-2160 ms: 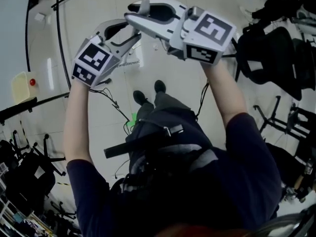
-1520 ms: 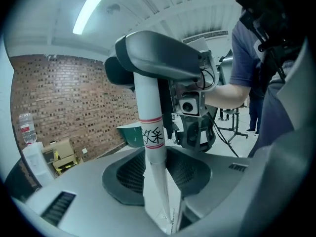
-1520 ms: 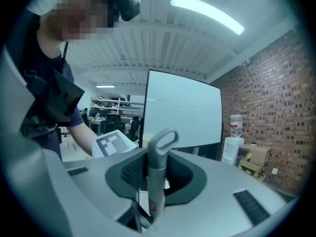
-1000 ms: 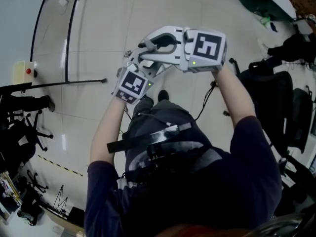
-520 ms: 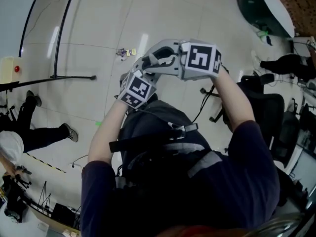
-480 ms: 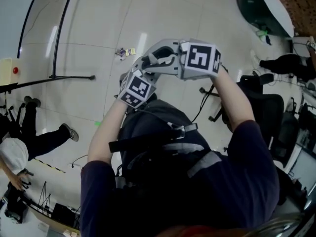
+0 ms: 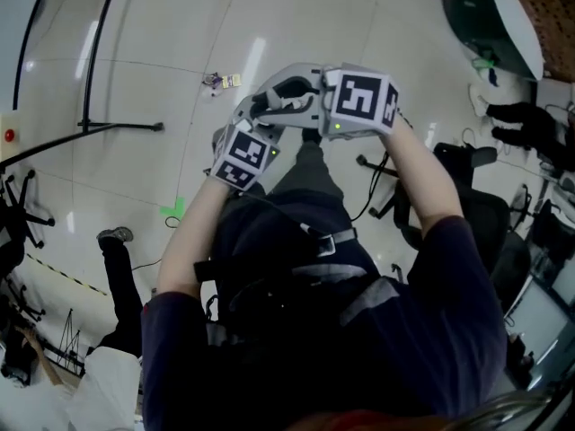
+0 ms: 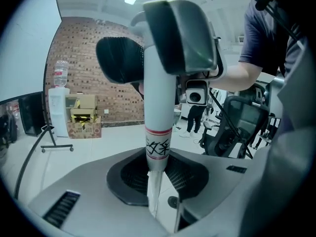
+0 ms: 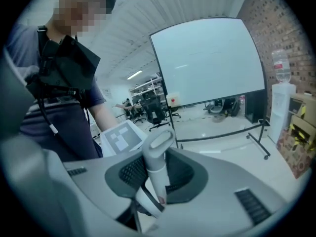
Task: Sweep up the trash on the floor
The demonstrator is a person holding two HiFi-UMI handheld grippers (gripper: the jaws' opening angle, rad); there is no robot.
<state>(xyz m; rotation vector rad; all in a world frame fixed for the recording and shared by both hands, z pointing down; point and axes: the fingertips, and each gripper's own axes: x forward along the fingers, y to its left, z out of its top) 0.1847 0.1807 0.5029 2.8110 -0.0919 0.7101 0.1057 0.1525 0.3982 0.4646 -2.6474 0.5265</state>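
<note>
Head view: left tool (image 7: 241,126) and right tool (image 7: 269,102) lower, clamped on white handle (image 8: 159,107), right jaws widening.

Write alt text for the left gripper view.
The left hand-held gripper is shut on a white pole with a red band and black lettering, which rises to a bulky grey casing. Behind are a brick wall, a water dispenser, cardboard boxes and, at right, the person's forearm.

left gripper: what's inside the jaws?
A white pole with a red band and black handwriting, clamped between the left gripper's pads. Its top is covered by a dark grey block; its lower end is hidden under the jaws.
</note>
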